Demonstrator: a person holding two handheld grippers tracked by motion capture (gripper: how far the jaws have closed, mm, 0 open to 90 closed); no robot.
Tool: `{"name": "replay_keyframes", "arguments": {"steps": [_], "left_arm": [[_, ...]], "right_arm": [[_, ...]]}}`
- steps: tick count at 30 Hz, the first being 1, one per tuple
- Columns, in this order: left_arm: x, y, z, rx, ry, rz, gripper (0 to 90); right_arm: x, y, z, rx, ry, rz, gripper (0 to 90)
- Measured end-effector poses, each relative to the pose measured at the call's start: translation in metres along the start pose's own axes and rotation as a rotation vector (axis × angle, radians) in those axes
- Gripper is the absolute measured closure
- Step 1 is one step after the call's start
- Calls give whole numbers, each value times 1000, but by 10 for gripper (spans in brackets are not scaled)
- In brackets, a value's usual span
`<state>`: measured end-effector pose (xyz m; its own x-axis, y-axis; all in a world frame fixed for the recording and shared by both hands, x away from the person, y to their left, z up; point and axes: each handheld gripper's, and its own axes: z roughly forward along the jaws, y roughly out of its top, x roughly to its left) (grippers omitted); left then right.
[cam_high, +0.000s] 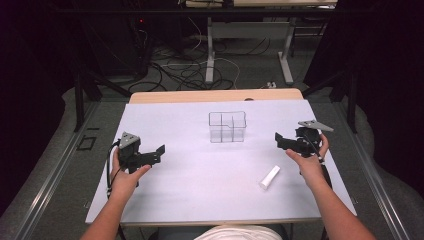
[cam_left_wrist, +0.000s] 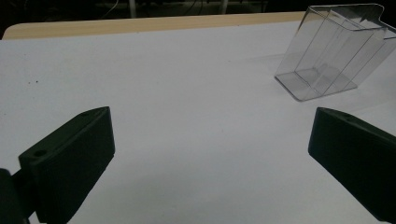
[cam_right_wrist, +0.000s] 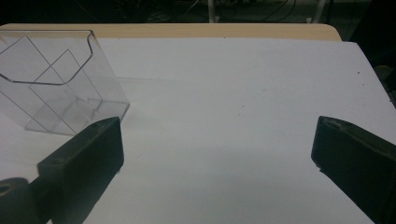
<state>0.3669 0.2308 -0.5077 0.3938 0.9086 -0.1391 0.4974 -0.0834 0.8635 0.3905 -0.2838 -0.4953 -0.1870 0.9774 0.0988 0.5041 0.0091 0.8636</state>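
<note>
Holding both grippers spread and empty above the worktop (cam_high: 165, 115), I have the left gripper (cam_high: 159, 151) near the left edge and the right gripper (cam_high: 278, 140) toward the right, jaws wide apart on each. A white tube (cam_high: 269, 177) lies flat on the sheet just in front of my right hand (cam_high: 307, 165), nearer me than the clear box (cam_high: 227, 126), which stands upright at mid-worktop with its divided compartments bare. As I judge it, the tube goes into that box, so the right gripper should take it. I would turn the jaws across the tube's short width, come down over its middle, close gently so it does not roll, then lift level before carrying it over a compartment.
</note>
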Motion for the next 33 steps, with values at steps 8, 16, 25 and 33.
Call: {"name": "replay_keyframes", "arguments": {"steps": [8, 16, 25, 33], "left_arm": [[0, 2, -3, -7, 12, -10, 5], [-1, 3, -3, -11, 14, -8, 5], [-4, 4, -2, -16, 10, 2, 5], [-5, 4, -2, -13, 5, 7, 6]], "right_arm": [[3, 0, 2, 8, 10, -39, 139], [20, 13, 5, 6, 57, -38, 226], [41, 35, 19, 42, 102, -40, 314], [58, 52, 34, 73, 126, -46, 380]]}}
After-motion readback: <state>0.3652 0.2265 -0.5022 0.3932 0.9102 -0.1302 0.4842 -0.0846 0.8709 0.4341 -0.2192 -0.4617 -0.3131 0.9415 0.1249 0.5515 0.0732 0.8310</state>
